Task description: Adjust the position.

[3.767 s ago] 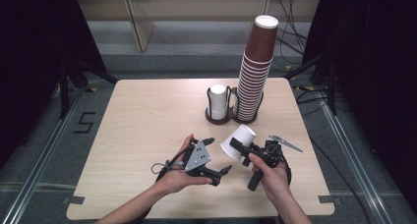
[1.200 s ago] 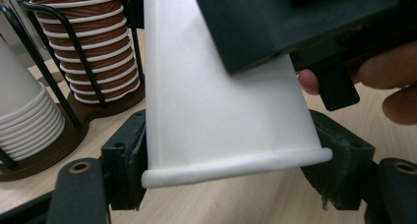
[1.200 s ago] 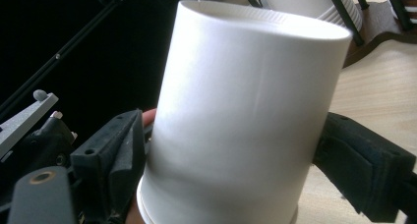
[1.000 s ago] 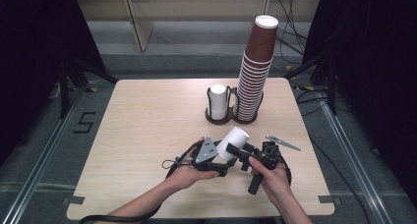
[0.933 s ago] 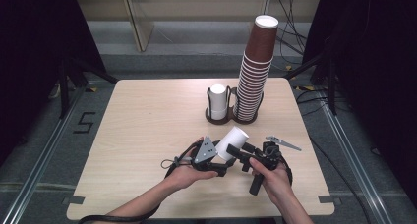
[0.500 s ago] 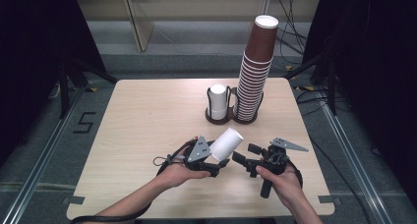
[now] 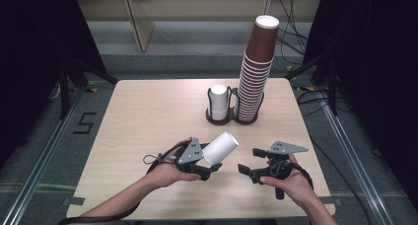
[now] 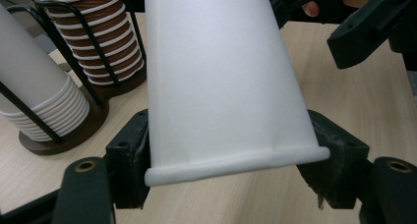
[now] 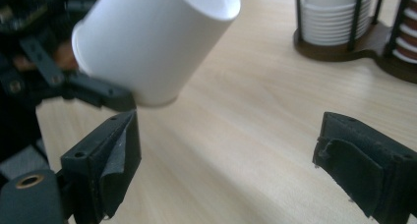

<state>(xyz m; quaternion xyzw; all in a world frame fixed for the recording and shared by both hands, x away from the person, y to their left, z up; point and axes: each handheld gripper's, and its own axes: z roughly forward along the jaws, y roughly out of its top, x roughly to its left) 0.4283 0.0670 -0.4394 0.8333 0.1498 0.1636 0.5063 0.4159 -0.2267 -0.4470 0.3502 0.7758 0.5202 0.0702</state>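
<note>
Left jaws clamp the white cup (image 7: 221, 147) near its rim, one each side. Left gripper (image 7: 206, 168) held low over the surface (image 7: 148, 111), palm under, cup tilted up and right. Right gripper (image 7: 249, 161) just beside it, apart from the cup; its jaws gape with nothing between, having just been closing slightly. Right hand (image 7: 291, 178) grips from below.

The left gripper (image 7: 209, 168) is held low at the near edge in the left hand (image 7: 167, 171), its jaws clamped on something pale. The right gripper (image 7: 246, 169) is held well apart in the right hand (image 7: 291, 180); its jaws, gaping with nothing between them, have just been closing.
</note>
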